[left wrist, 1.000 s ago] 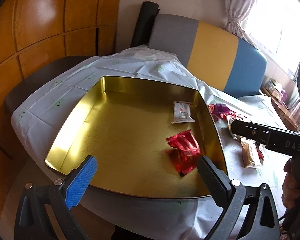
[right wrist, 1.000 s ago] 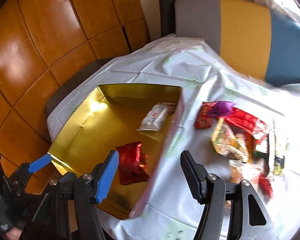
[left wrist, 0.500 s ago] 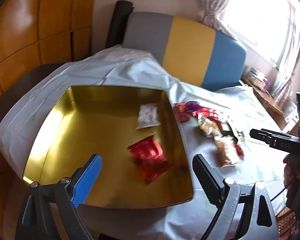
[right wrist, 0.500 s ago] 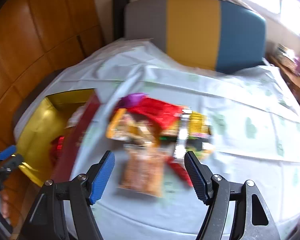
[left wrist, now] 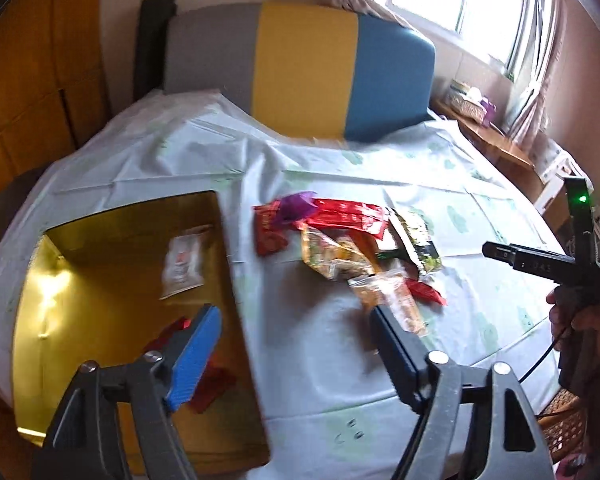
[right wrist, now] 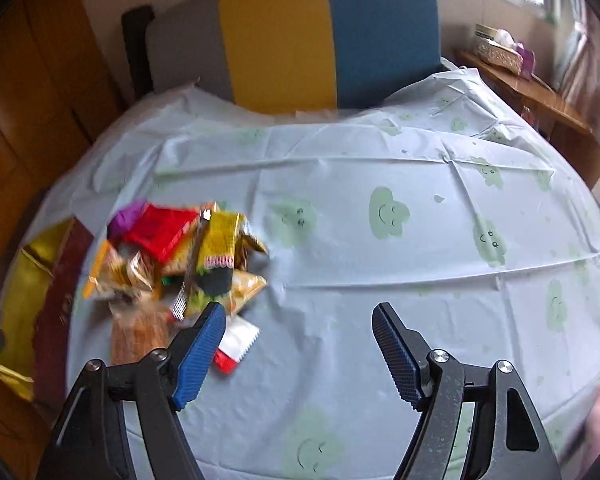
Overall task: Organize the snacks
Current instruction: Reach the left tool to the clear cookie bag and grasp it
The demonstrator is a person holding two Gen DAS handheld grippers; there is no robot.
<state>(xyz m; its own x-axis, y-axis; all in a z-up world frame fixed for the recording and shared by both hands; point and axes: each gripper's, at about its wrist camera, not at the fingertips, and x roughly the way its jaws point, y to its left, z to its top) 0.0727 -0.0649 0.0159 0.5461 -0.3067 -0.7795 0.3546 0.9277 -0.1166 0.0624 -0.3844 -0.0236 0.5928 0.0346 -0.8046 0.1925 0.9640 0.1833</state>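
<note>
**A:** How far along w/ the snacks?

**B:** Early, I'd say. My gold tin (left wrist: 112, 276) sits at the bench's (left wrist: 332, 364) left edge w/ only two packets in it: a white sachet (left wrist: 182, 264) toward the tin's far side and a red foil packet (left wrist: 204, 380) at its near side, partly hidden behind my left tongs (left wrist: 296, 344). The rest is undone: a snack pile (left wrist: 352, 240) lies on the cloth just right of the tin, not touching it as far as I can tell.

**A:** What's in the pile?

**B:** Purple wrapper (right wrist: 128, 216) and red packet (right wrist: 160, 228) at the end farthest from me, yellow packet (right wrist: 220, 248) and clear amber bags in the middle, a small red-and-white sachet (right wrist: 236, 342) at the near end, away from the tin.

**A:** Tongs?

**B:** Both released, nothing between the jaws. Left tongs have just been narrowing; they hang over the strip between tin and pile. Right tongs (right wrist: 300, 348) have just been widening, hovering right of the pile, blue pad near the red-and-white sachet, no contact.

**A:** Any writing?

**B:** Little. Yellow packet has a red band w/ white characters, too blurred to read. White sachet has a red mark, illegible. The right tool's body (left wrist: 548, 266), seen from the left cam, carries pale lettering I can't make out. Cloth is printed w/ green smiley clouds.
</note>
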